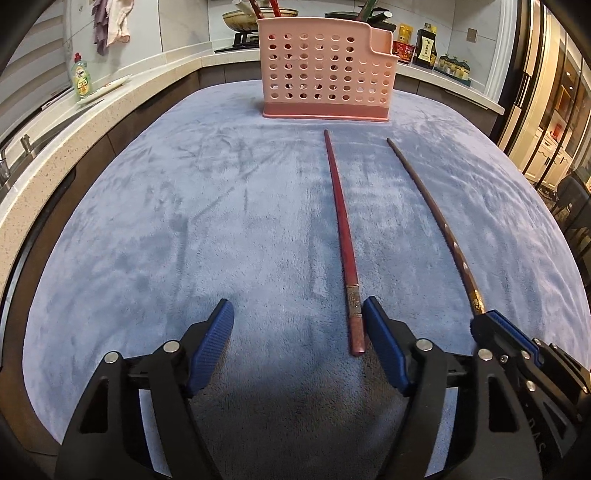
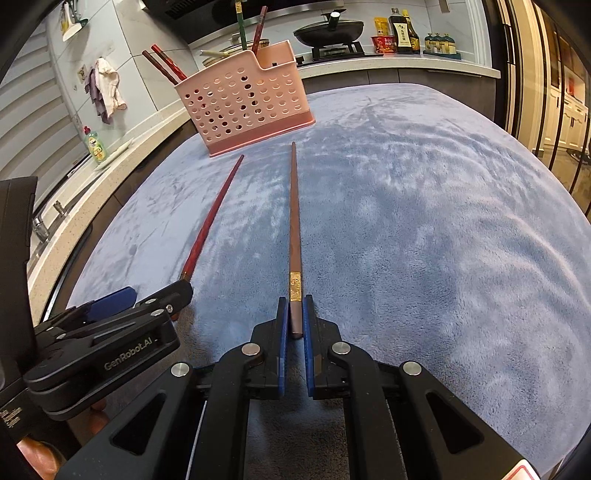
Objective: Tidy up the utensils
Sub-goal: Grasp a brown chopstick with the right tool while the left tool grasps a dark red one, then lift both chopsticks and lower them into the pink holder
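Observation:
A pink perforated utensil holder [image 1: 327,70] stands at the far side of the blue cloth [image 1: 184,221]; in the right wrist view [image 2: 245,99] several chopsticks stick out of it. A red chopstick [image 1: 341,229] lies on the cloth pointing at the holder, its thick end just left of my left gripper's right fingertip. My left gripper [image 1: 297,317] is open and empty. My right gripper [image 2: 295,314] is shut on the thick end of a brown chopstick [image 2: 294,221], which lies along the cloth. The right gripper also shows at the left view's right edge [image 1: 491,325].
A kitchen counter [image 1: 110,99] wraps around the left and back, with a green dish soap bottle [image 1: 81,75], a stove with pans [image 2: 328,29] and sauce bottles [image 2: 402,31]. Cloths [image 2: 105,88] hang on the wall. A sink tap [image 2: 40,225] is at left.

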The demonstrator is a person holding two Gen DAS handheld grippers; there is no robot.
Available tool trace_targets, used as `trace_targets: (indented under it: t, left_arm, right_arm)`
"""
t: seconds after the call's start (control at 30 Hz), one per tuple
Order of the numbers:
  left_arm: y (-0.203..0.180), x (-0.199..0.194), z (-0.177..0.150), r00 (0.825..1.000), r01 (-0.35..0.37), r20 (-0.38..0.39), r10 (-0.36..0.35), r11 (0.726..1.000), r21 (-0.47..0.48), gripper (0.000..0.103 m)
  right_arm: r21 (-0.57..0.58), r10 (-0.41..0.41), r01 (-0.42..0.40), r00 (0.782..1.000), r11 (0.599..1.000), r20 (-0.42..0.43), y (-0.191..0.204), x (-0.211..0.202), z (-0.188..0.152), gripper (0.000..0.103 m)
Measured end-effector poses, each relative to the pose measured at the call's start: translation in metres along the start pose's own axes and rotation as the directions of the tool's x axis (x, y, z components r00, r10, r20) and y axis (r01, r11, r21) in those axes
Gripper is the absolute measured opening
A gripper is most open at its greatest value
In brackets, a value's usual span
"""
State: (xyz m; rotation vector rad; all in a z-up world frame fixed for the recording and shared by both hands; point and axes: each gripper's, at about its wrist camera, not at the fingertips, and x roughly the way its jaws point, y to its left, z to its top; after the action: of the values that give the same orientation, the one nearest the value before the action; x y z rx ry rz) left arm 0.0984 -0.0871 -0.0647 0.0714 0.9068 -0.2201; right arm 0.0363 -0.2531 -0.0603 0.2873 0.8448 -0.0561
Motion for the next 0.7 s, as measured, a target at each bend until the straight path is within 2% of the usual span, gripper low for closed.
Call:
trace_targets:
  t: [0.17,0.23,0.3,0.37,0.57,0.7]
  left_arm:
    - [-0.002,0.001,-0.001,1.0,-0.006,0.004,0.006,1.0,0.015,0.057]
    - [-0.002,-0.001,-0.001,1.0,0.001,0.004,-0.001,1.0,0.022,0.045]
    - [-0.003,-0.002,-0.001,1.0,0.013,0.002,-0.014,0.999,0.031,0.021]
    - [-0.003,-0.004,-0.002,0.999,0.036,-0.001,-0.036,0.999,0.038,0.009]
    - [0.008,-0.016,-0.003,0.996,0.092,-0.007,-0.092,0.996,0.01,0.008]
    - [0.018,-0.036,-0.001,0.995,0.1,0.02,-0.1,0.995,-0.01,0.008]
  right_arm:
    - [-0.002,0.0,0.0,1.0,1.0,0.0,0.0,0.0,0.0,0.007]
    - [0.0,0.003,-0.003,1.0,1.0,0.001,0.0,0.0,-0.001,0.007]
    - [0.001,0.008,-0.008,1.0,1.0,-0.001,-0.001,0.0,0.0,0.007]
    - [0.001,0.012,-0.012,1.0,1.0,-0.001,-0.001,-0.002,-0.001,0.007]
    - [-0.001,0.031,-0.031,0.999,1.0,0.013,0.0,-0.017,-0.001,0.007]
    - [-0.003,0.047,-0.047,0.998,0.999,0.048,0.001,-0.038,0.003,0.007]
